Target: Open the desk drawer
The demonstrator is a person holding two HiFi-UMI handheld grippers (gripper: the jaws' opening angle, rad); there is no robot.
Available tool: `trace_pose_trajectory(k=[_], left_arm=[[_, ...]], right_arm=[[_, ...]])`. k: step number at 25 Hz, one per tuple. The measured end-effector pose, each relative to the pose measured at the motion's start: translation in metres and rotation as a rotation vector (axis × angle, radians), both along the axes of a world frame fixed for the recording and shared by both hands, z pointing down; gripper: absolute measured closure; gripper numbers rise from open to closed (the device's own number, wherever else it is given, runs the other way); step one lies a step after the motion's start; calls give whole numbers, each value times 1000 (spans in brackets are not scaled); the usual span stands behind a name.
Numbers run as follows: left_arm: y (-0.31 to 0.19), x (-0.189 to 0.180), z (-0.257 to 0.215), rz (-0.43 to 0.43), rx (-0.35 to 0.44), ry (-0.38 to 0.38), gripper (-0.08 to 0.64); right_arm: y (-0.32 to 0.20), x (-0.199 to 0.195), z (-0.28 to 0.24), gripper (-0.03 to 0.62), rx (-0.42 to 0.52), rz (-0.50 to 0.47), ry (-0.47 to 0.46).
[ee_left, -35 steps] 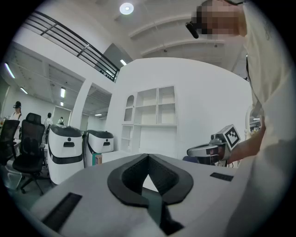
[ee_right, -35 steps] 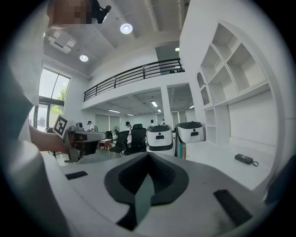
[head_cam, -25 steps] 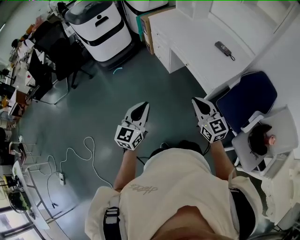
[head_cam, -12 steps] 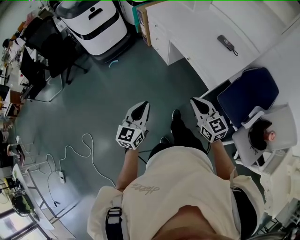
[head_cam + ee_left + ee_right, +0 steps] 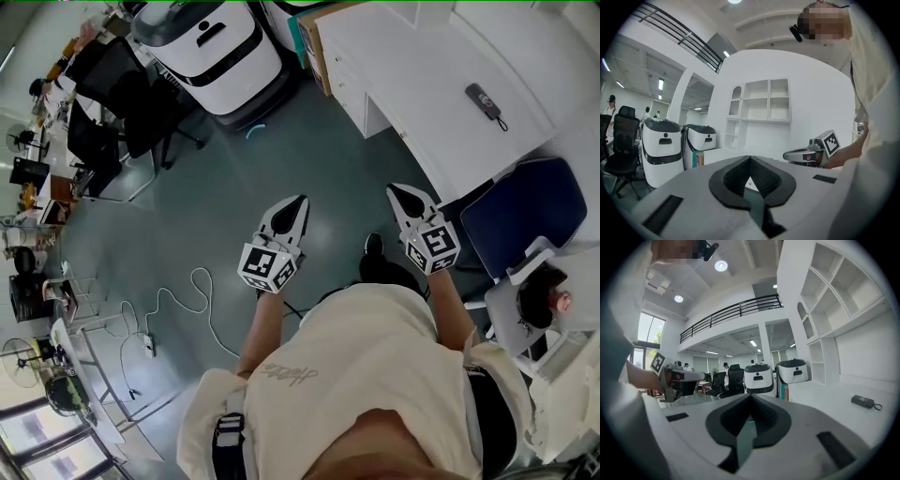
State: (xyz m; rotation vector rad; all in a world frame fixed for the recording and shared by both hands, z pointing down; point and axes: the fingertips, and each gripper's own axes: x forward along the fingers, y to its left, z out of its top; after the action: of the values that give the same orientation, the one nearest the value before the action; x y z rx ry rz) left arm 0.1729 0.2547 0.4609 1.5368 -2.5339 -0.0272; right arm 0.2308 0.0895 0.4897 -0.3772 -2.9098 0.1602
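A white desk [image 5: 441, 84] stands at the upper right in the head view, with its drawer fronts [image 5: 345, 82] facing the floor aisle. My left gripper [image 5: 300, 201] hangs over the grey-green floor, well short of the desk, jaws shut and empty. My right gripper [image 5: 396, 191] is level with it, closer to the desk's near corner, also shut on nothing. In the right gripper view the desk top [image 5: 834, 397] spreads to the right; the left gripper [image 5: 677, 378] shows at the left. In the left gripper view the right gripper [image 5: 813, 152] shows at the right.
A small dark remote [image 5: 485, 101] lies on the desk. A blue chair [image 5: 525, 216] stands by the desk at right. Two white robot units [image 5: 220, 52] stand at the top. A white cable [image 5: 178, 300] snakes over the floor at left. Office chairs [image 5: 103, 103] stand at the upper left.
Both grippers and the person have advanced toward the desk; the view has swung, so the desk and the robot units sit further right. A foot has stepped forward between the grippers.
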Motion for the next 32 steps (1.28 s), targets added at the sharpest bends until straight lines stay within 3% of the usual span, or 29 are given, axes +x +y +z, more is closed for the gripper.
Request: trace_pose_trajectory(k=[6, 13, 18, 25, 32], left_arm=[[-51, -40, -6, 10, -34, -20, 558], [-90, -65, 11, 1, -36, 21, 558], [-99, -83, 26, -14, -43, 66, 558], [-100, -130, 33, 11, -16, 89, 558], [-93, -206, 27, 67, 15, 72, 558]], right_arm=[[-48, -37, 10, 595, 5, -35, 20], [-96, -64, 40, 595, -20, -36, 78], [-106, -88, 48, 595, 15, -64, 90], [-118, -144, 43, 595, -82, -12, 83], [-120, -197, 24, 595, -35, 93, 86]])
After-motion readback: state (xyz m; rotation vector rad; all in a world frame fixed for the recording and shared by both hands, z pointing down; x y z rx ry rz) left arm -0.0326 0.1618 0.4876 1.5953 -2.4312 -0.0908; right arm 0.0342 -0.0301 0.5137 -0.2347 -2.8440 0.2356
